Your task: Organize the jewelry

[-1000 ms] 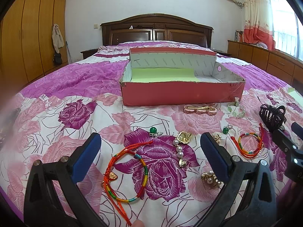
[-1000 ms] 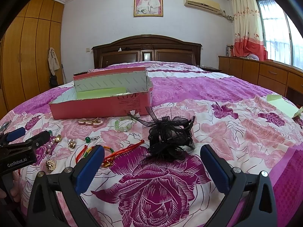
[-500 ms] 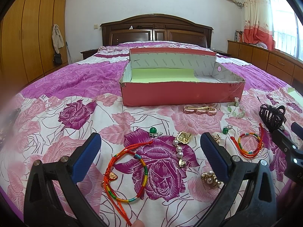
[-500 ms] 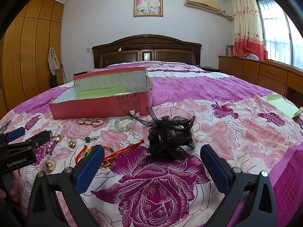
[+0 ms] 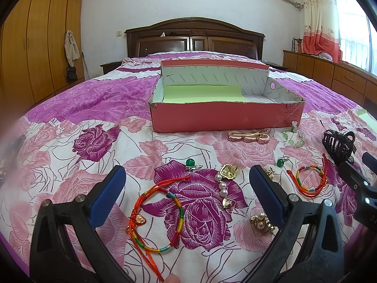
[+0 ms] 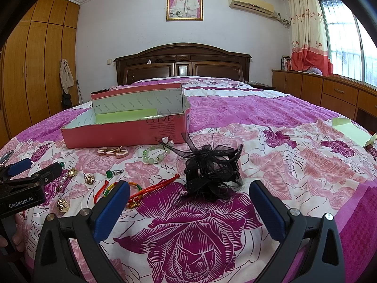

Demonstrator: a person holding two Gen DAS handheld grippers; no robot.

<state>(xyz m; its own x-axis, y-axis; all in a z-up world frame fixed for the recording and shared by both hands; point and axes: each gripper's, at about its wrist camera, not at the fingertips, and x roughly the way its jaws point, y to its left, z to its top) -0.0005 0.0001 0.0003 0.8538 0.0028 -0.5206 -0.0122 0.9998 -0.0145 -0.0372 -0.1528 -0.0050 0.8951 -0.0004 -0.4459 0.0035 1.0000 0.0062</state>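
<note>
Between the wide-spread left gripper (image 5: 187, 189) fingers lay a limp, light cord bracelet (image 5: 156, 219), best pinched at its probably metal charm, box (image 5: 223, 115) at 12 o'clock, right gripper (image 6: 189, 202) likewise wide open.

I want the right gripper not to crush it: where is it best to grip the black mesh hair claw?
Probably across the hard claw body, coming from above with the open right gripper: the black mesh hair claw lies on the bedspread, its soft mesh bow would slip.
</note>
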